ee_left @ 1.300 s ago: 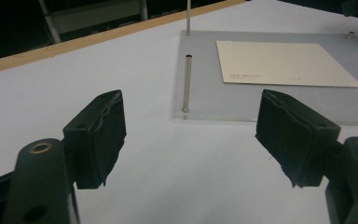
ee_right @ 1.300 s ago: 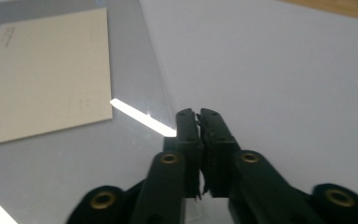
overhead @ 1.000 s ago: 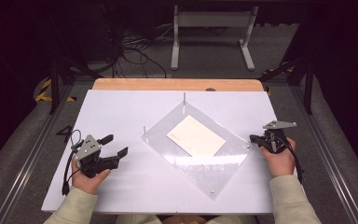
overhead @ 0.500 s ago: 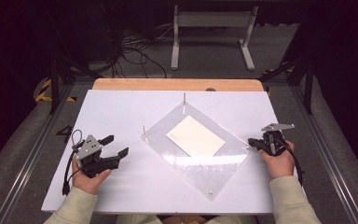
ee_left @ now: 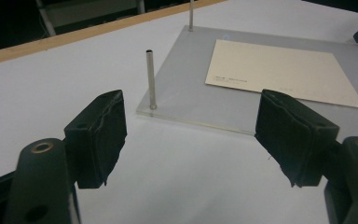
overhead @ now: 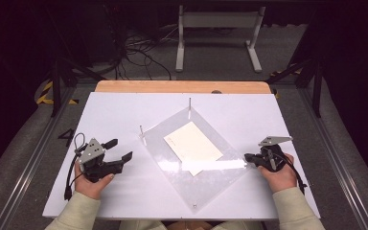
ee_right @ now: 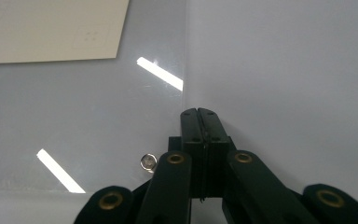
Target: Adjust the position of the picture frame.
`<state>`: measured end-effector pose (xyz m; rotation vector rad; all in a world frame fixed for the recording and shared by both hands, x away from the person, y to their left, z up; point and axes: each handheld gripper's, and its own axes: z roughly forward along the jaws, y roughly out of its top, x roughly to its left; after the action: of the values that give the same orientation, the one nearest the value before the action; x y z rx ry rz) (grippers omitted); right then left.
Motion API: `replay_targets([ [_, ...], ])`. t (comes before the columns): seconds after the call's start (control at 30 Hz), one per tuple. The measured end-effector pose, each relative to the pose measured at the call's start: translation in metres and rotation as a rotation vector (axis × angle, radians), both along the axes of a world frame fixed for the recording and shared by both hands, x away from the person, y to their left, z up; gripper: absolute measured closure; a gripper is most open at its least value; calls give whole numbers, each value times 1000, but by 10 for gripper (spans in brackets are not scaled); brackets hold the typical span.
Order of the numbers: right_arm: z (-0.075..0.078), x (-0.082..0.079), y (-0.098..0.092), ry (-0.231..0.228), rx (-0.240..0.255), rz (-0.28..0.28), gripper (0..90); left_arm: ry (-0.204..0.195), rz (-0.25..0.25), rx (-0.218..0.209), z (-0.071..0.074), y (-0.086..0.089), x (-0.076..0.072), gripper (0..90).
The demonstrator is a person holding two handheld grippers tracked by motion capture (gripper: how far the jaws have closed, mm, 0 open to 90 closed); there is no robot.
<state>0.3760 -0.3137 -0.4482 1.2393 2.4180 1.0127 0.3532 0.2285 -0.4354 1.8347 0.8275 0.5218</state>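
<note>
So the white table (overhead: 124,110) took up most of the shot, with a wooden strip (overhead: 182,86) running along its far edge. Sitting on it, turned like a diamond, was a clear plastic sheet (overhead: 172,167), and a cream card (overhead: 192,141) lay flat on top of that, a bit toward the far side of the sheet's middle. The left gripper (overhead: 119,149) was off to the left of the sheet, well apart from it, resting low by the table with its jaws spread wide and nothing in them. The right gripper (overhead: 247,156) had its jaws squeezed fully together with nothing between them, its tip right at the sheet's right edge. Thin metal posts stood up at the sheet's corners: one (ee_left: 150,79) at the left corner, another (overhead: 189,107) at the far corner. In the right gripper view a small post end (ee_right: 147,162) showed just beside the jaws.
</note>
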Motion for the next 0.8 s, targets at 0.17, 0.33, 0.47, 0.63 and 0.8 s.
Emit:
replay_targets([
  [0.17,-1,-13,15,20,15,65,900,23,12,20,-2,-1,2,252],
  [0.33,-1,-21,26,35,26,111,899,63,39,38,-4,0,4,278],
  [0.47,-2,-28,40,43,29,167,899,89,62,52,-6,0,7,298],
  [0.63,-2,-36,55,51,19,235,899,112,76,67,-9,-1,11,319],
  [0.8,-3,-43,68,75,36,302,899,162,167,86,-12,1,20,546],
])
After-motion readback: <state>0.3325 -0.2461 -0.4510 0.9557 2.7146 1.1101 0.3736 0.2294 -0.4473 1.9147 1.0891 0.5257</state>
